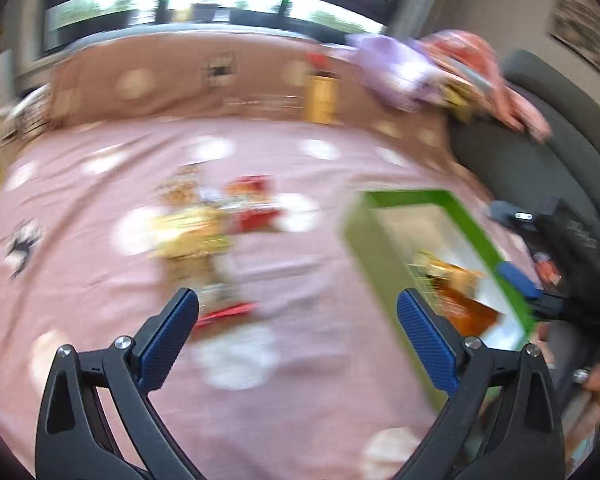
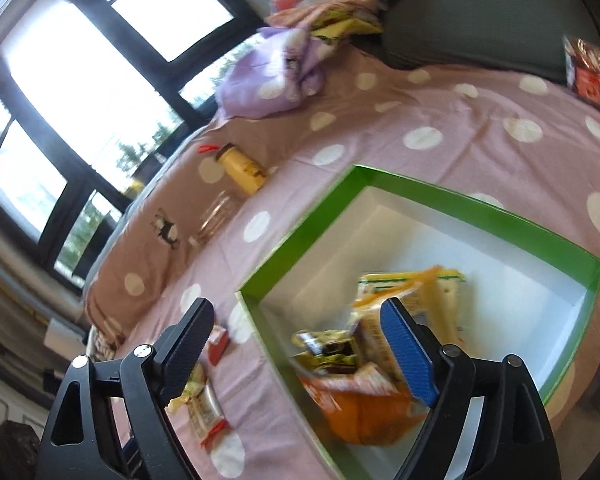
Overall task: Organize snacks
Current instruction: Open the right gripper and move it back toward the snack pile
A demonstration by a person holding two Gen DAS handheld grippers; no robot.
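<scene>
Snack packets (image 1: 208, 228) are lying loose on the dotted bed cover (image 1: 100, 312), left of the green box (image 2: 452, 200) that is already holding several. They are looking light, crinkly and slippery, so pinching a flat sealed edge seems best. The left tool (image 1: 298, 336) and right tool (image 2: 300, 352) are both standing wide apart, gripping nothing.

**No legible text**

Nothing can be read in either view. The snack packets (image 2: 364, 364) in the green box (image 2: 452, 204) carry printing, but blur smears it (colours only). The yellow bottle (image 2: 242, 170) on the bed has dark marks too small to make out.
</scene>
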